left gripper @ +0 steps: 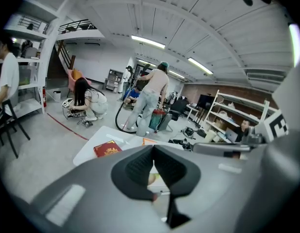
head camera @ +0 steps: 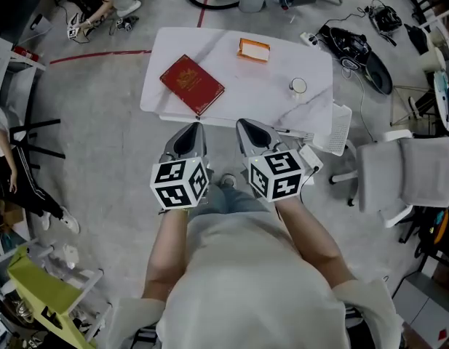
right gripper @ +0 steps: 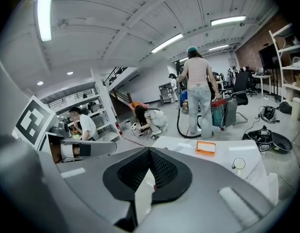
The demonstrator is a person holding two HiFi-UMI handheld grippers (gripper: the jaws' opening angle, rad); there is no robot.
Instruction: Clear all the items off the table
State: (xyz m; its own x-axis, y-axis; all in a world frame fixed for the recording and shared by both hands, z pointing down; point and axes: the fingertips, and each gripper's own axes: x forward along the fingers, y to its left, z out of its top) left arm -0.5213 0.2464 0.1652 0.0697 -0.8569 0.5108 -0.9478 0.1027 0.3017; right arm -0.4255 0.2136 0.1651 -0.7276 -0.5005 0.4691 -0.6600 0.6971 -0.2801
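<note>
A red book (head camera: pixel 192 84) lies flat on the white table (head camera: pixel 264 97), near the left side and close to the near edge. An orange box (head camera: pixel 253 50) lies near the far edge, well apart from the book. A small round white thing (head camera: pixel 298 86) sits toward the right side; it may be a cup or a lid, it is too small to tell. Nothing is touching these three things.

The left gripper (head camera: pixel 197 126) and the right gripper (head camera: pixel 241 124) are held side by side, near each other, and both point at the table. From above, their tips show at the near edge, between the book and the round thing. Both pairs of jaws are pressed together, with nothing between them.

A white chair (head camera: pixel 406 174) stands on the floor to the right of the table. A red line (head camera: pixel 100 54) runs along the floor on the left. Past the table, one person (right gripper: pixel 198 89) stands with their back to us beside a black hose, and another person (left gripper: pixel 89 101) crouches low on the floor.
</note>
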